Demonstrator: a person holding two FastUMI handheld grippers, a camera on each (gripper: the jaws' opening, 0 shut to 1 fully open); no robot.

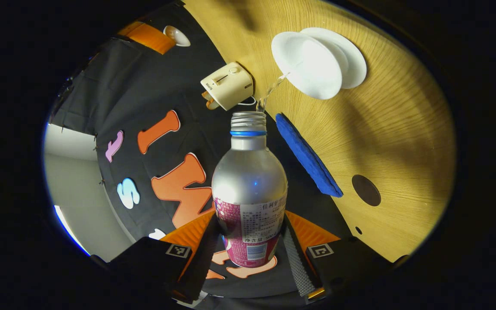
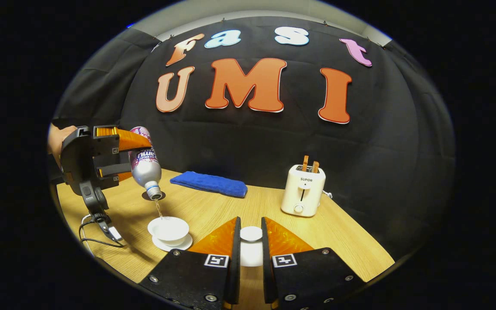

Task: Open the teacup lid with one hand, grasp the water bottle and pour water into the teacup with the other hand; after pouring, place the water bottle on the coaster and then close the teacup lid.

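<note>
Left gripper view: left gripper [image 1: 250, 247] clamps the tilted water bottle [image 1: 250, 189]; water streams into the teacup [image 1: 308, 64] on its saucer [image 1: 353, 58]. Right gripper [image 2: 251, 254] clamps the teacup lid [image 2: 251, 234].

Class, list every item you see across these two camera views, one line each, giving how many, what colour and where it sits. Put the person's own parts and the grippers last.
Water bottle: one, silver with a pink label, tipped, pouring into the teacup.
Teacup: one, white, open, on its saucer.
Saucer: one, white, under the teacup.
Teacup lid: one, white, between the right gripper's fingers.
Cloth: one, blue, by the back wall.
Coaster: one, dark, round, on the table.
Toaster: one, cream, on the table at the right in the right gripper view.
Table: one, light wood.
Hand: one, holding the left gripper.
Left gripper: shut on the water bottle.
Right gripper: shut on the teacup lid.
</note>
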